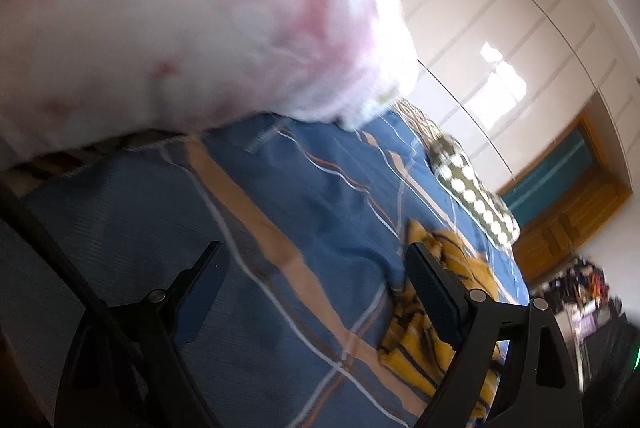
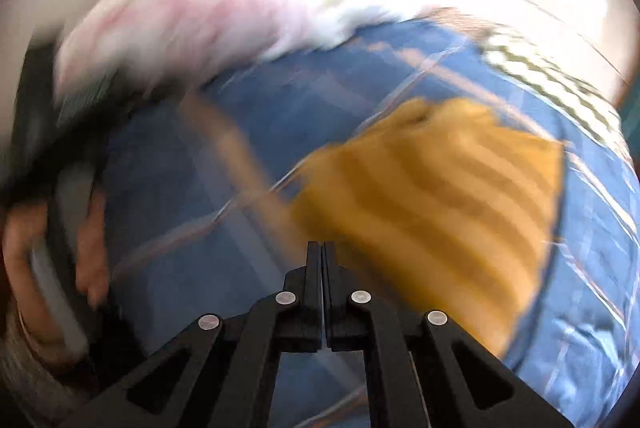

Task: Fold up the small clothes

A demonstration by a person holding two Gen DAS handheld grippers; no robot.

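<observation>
Here, on a blue plaid bed (image 1: 304, 196), the crumpled yellow striped garment (image 2: 440, 196) lies unfolded just ahead-right of the right gripper (image 2: 322, 248), fingers together and empty, while the left gripper (image 1: 316, 252), fingers apart, nears it, probably to grasp.

Bright daylight; glare blows out the wardrobe (image 1: 500, 76); right view heavily motion-blurred; fisheye edges dark, curved.

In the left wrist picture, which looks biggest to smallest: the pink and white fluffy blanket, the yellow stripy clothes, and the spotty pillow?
1. Pink and white fluffy blanket, though it is very close to the camera, so that is partly nearness.
2. Yellow stripy clothes, partly hidden by a finger of the left gripper.
3. Spotty pillow, looking only slightly smaller, so that order is unsure.
</observation>
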